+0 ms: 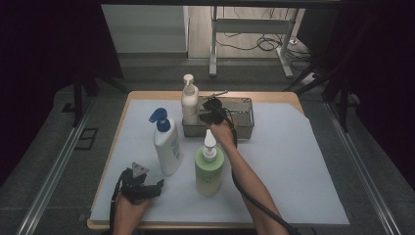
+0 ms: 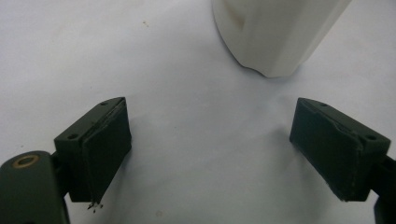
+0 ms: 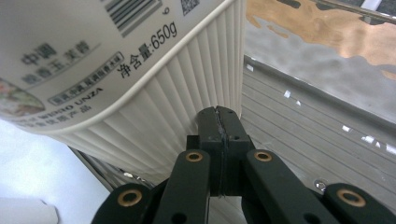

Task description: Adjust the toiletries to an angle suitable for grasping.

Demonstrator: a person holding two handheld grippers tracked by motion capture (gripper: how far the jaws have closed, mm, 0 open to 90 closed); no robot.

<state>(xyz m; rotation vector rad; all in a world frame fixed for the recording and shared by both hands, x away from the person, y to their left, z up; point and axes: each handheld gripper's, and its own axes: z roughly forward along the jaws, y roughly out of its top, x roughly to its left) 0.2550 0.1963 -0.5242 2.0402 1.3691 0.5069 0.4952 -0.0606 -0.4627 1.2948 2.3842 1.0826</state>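
White sheeting covers most of the wooden table (image 1: 288, 96), with dark curtains to either side and a grey floor with a desk frame and loose cables beyond the far edge. At the far middle of the table stands a metal basket (image 1: 243, 120), and a cream pump bottle (image 1: 189, 104) stands upright in its left end. The right claw (image 1: 209, 105) is over the basket just beside that bottle; in the right gripper view its two black jaws are pressed flat together with nothing between them, their tips right at the bottle's ribbed side (image 3: 187, 93), though whether they touch it cannot be told. The label there carries a barcode, a square code, Chinese characters, "650g", and a line in small print that includes "UNZA". The basket's slatted floor (image 3: 299, 121) lies behind the jaws. Nearer on the table, left of centre, stands a white bottle with a blue pump (image 1: 166, 143), and just right of it, a little nearer, a pale green bottle with a white nozzle (image 1: 209, 169); no writing on either can be read. The left claw (image 1: 147, 188) is at the near left of the table, close to the white bottle; in the left gripper view its jaws stand wide apart over bare sheet, empty, with the bottle's white base (image 2: 275, 37) just ahead of them.
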